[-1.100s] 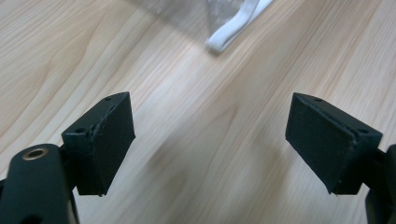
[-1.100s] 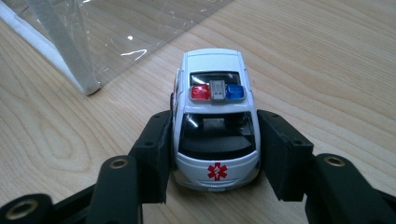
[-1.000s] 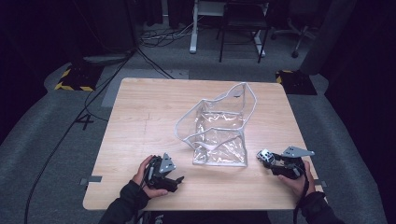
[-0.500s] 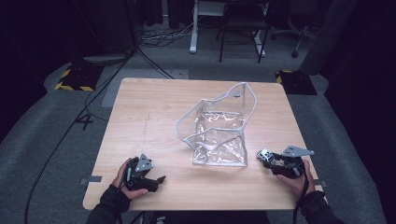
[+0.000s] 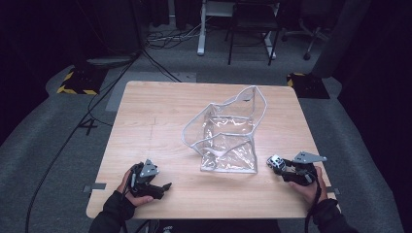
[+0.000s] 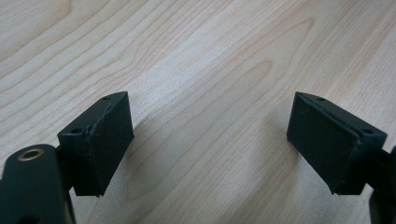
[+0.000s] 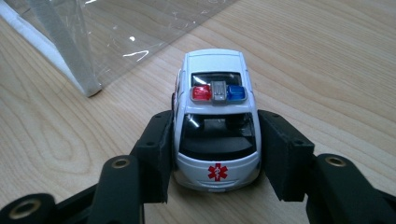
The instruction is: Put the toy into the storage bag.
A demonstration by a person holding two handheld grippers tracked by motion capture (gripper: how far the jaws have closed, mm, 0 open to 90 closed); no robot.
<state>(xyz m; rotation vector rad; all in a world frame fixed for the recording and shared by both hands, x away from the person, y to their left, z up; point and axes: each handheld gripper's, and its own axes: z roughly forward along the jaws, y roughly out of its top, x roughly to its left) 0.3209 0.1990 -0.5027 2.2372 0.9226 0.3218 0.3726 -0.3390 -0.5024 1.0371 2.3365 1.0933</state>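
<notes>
Our right gripper [image 7: 215,154] has its fingers [image 7: 154,149] closed on the sides of a white toy ambulance [image 7: 215,126] — red and blue lights on its roof, a red star on its near end. The car rests on the counter [image 5: 160,121], just beside the near right corner of a clear plastic bag [image 5: 226,133]. Our left gripper [image 6: 210,140] holds its fingers [image 6: 100,140] wide apart over bare wood — nothing between them, well apart from the bag.
</notes>
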